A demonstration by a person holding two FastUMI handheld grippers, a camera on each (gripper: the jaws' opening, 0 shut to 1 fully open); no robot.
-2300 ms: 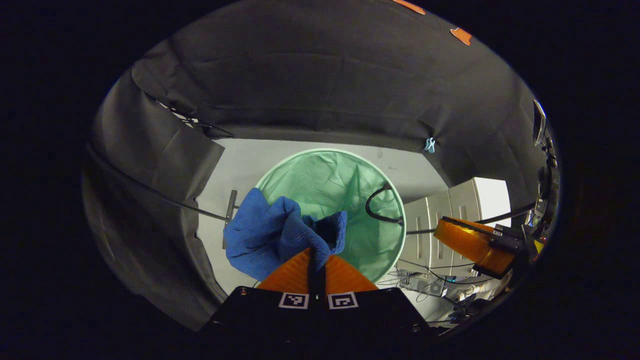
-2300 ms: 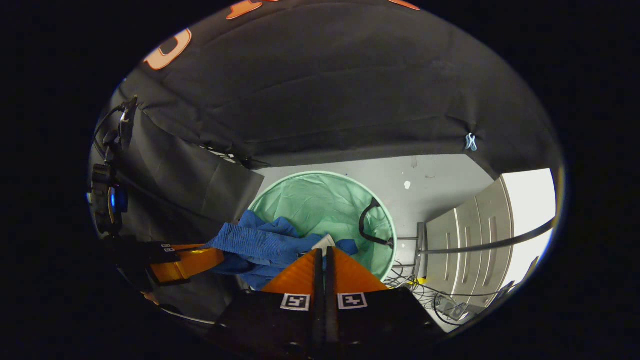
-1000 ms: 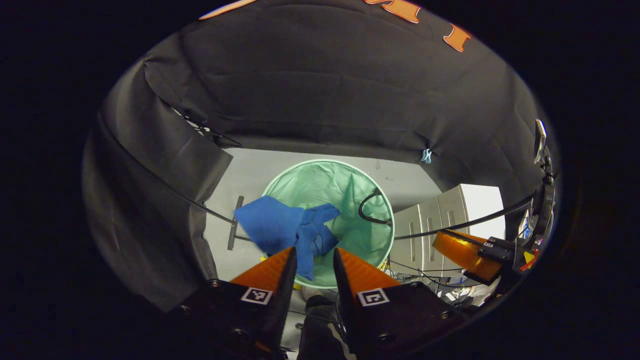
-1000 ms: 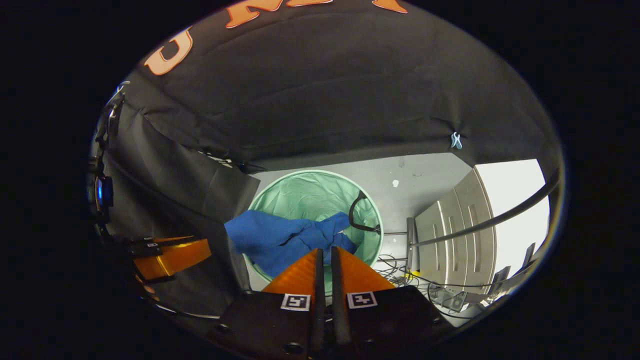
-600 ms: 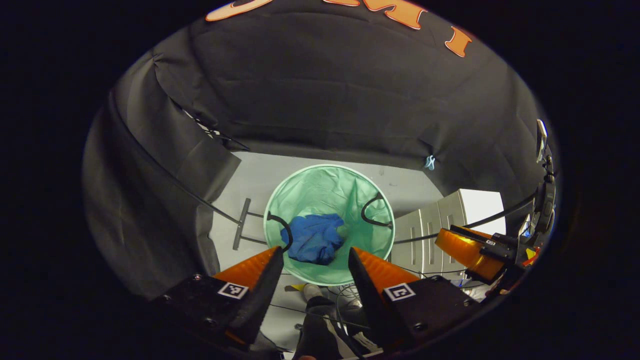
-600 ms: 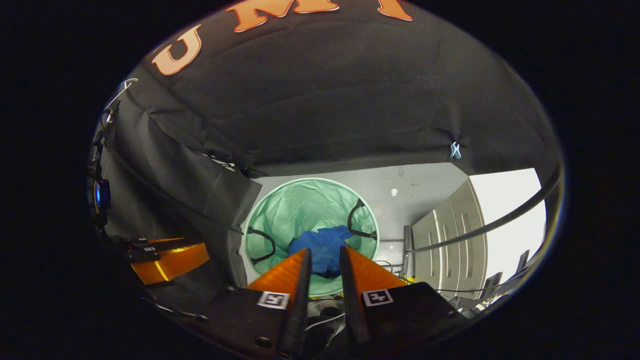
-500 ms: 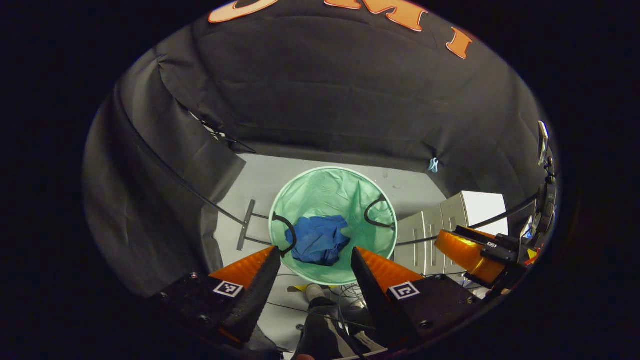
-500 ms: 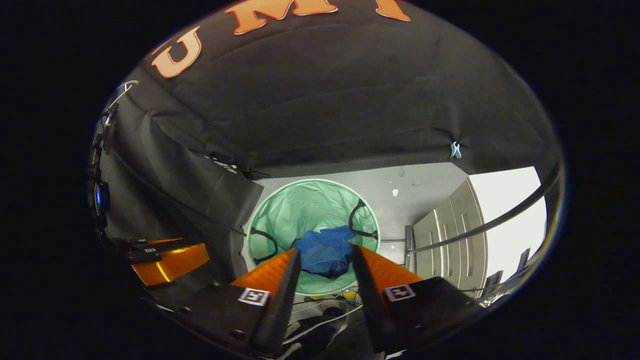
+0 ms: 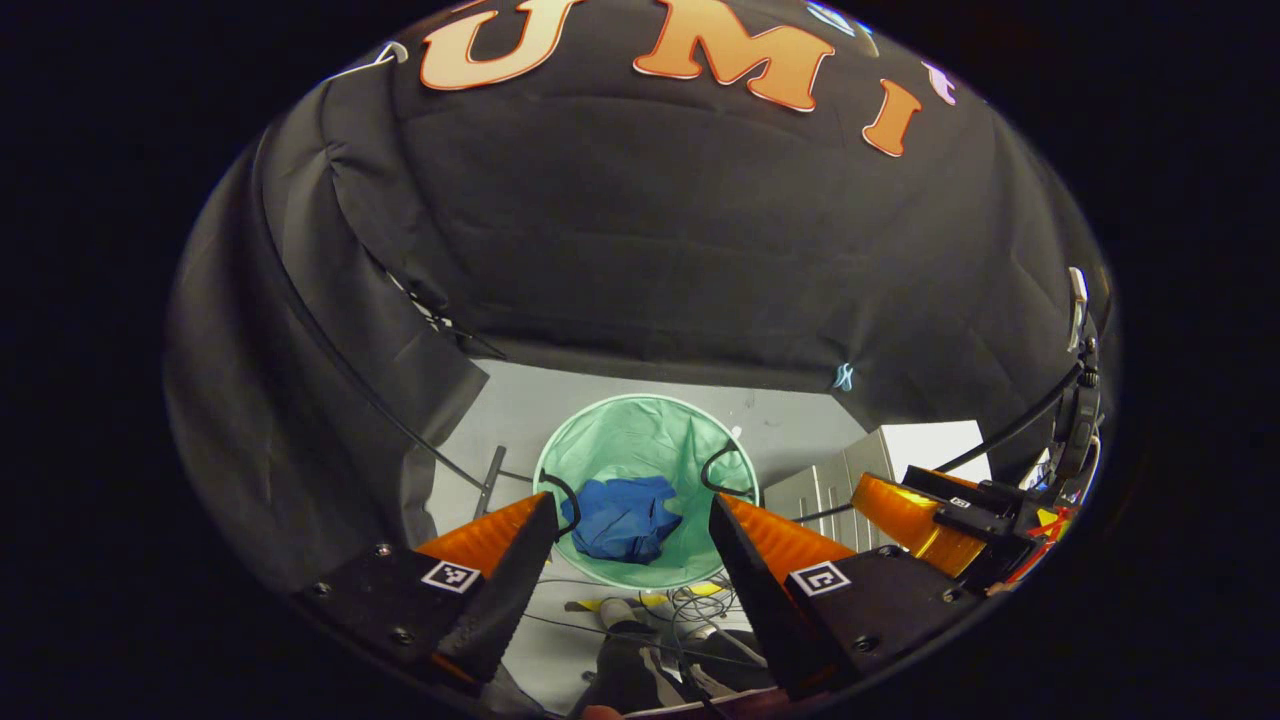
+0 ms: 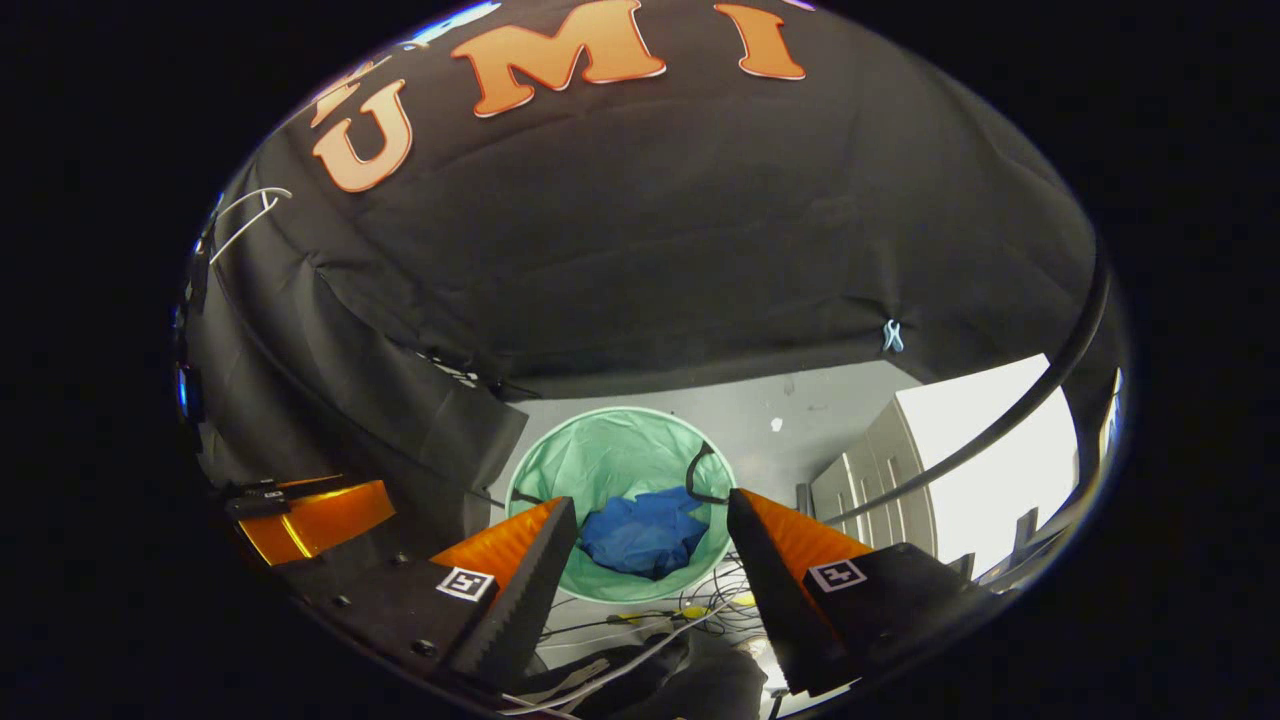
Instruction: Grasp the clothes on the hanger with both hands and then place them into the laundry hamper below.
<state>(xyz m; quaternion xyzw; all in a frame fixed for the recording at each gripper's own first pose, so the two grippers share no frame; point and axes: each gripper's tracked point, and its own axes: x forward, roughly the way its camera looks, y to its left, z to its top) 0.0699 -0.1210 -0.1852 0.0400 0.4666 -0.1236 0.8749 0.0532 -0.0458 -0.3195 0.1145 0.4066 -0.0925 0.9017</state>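
The blue garment lies crumpled at the bottom of the round mint-green hamper, which has two black handles. In the right gripper view the same garment rests inside the hamper. My left gripper hangs well above the hamper with its orange fingers spread wide, nothing between them. My right gripper is likewise open and empty, high over the hamper. The right gripper appears at the right of the left gripper view, and the left gripper at the left of the right gripper view.
The hamper stands on a pale grey floor against the black cloth wall. A black rail crosses on the left. Grey drawer units stand to the right. Loose cables lie on the floor near the hamper's front.
Both grippers opened and let go of the blue garment, which fell into the hamper. Both grippers have since risen, and the hamper looks smaller.
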